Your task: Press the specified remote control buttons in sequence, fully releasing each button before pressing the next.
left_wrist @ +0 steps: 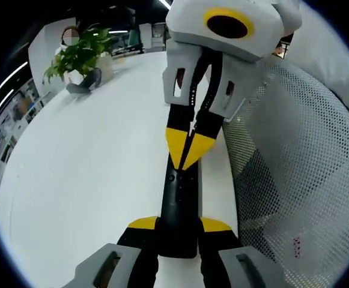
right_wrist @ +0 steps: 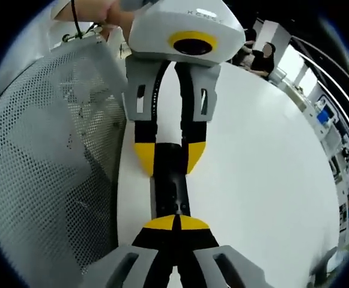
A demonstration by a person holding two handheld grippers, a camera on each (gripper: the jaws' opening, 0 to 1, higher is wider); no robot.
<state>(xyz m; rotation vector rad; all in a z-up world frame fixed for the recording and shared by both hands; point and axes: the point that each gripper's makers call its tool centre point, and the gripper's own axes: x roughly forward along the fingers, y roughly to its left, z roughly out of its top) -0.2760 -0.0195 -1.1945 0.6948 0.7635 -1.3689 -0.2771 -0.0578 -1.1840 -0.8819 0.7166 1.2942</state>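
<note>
Remote: a slim black bar lying lengthwise between the two grippers, over the white table and just beside the mesh basket.

Left gripper: jaws clenched on the near end of the remote, one yellow tip on each side. In the right gripper view the same gripper appears at the far end, again straddling the remote.

Right gripper: seen from the left gripper view, its yellow tips are closed together and rest point-down on the remote's top face. In the right gripper view, the tips meet with nothing between them, touching the remote's near part. This reads as a press in progress.

Hazards from here:
- Tip drift. The closed tips are narrow; a sideways slip could land on a neighbouring button.
- Incomplete release. Sliding to the next button without lifting clear would break the sequence rule.
- Loss of hold. The left jaws grip one end only; downward pressure could lever the remote out or tilt it.
- Button labels cannot be read, so the pressed button cannot be told.

Plant: stands well apart, at the far table edge.
</note>
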